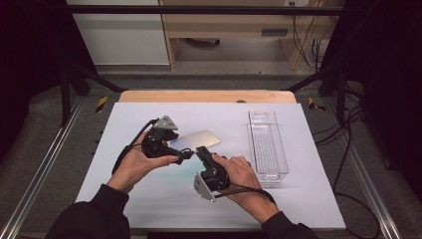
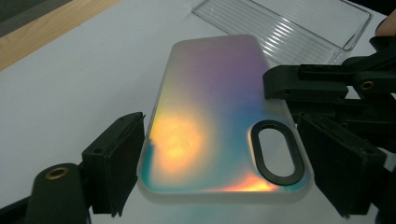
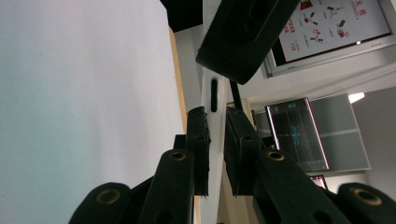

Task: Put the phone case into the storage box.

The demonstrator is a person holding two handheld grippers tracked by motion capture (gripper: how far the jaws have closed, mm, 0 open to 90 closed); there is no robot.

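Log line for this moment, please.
left claw: open around phone case | right claw: shut on case edge | tray: empty

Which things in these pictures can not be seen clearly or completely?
- Phone case: in the left gripper view, the right gripper covers its right edge; its underside faces the table.
- Clear plastic tray: the left gripper view's top edge cuts it off.
- Wall poster: text too small, in the right gripper view.

Phone case mid-table, between both grippers; clear tray to right.
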